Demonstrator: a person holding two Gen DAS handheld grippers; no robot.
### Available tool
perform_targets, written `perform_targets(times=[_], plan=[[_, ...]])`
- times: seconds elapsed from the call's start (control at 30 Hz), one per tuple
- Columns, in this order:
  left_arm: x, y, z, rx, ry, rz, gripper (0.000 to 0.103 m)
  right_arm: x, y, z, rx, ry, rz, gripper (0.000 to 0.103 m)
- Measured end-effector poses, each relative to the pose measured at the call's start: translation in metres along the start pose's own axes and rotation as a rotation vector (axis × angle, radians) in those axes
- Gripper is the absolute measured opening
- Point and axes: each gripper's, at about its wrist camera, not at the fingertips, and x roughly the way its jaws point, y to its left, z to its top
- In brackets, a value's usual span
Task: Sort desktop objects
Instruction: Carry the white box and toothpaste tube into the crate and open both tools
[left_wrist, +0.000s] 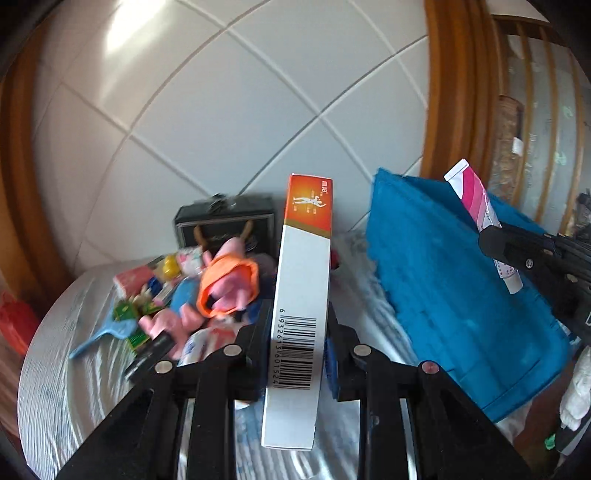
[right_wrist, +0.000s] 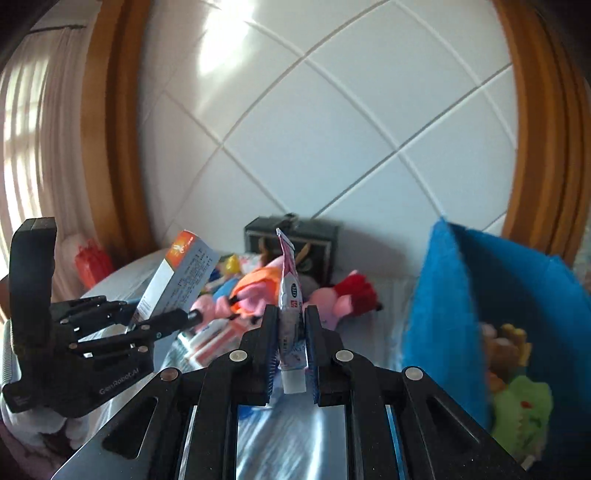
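Box clamped upright in left tool, tube in right tool.

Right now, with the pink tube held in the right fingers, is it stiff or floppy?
Probably soft. The pink tube stands upright above the right gripper, so it keeps its shape now, but its crimped upper part looks thin and may bend. The glossy skin could slip. It looks light.

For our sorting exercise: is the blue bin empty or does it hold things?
Not empty: the blue bin holds soft toys, including a green one.
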Motion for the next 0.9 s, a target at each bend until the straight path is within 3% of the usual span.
perform_targets(times=[0.23,0.4,0.57,0.9], plan=[[-0.001,-0.137,0.052,0.127,-0.075,-0.197,0.023,-0.08,-0.122,-0.003,0.114,-0.046,-0.275,0.014],[0.01,-0.225,0.066,0.198,-0.053,-0.272,0.024,-0.119,-0.192,-0.027,0.179,-0.016,-0.404,0.014],[0.023,-0.286,0.066,0.25,-0.007,-0.294,0.023,-0.133,-0.239,-0.048,0.224,0.02,-0.459,0.014],[0.071,-0.347,0.033,0.318,0.247,-0.283,0.023,-0.101,-0.298,-0.095,0.273,0.219,-0.466,0.014]])
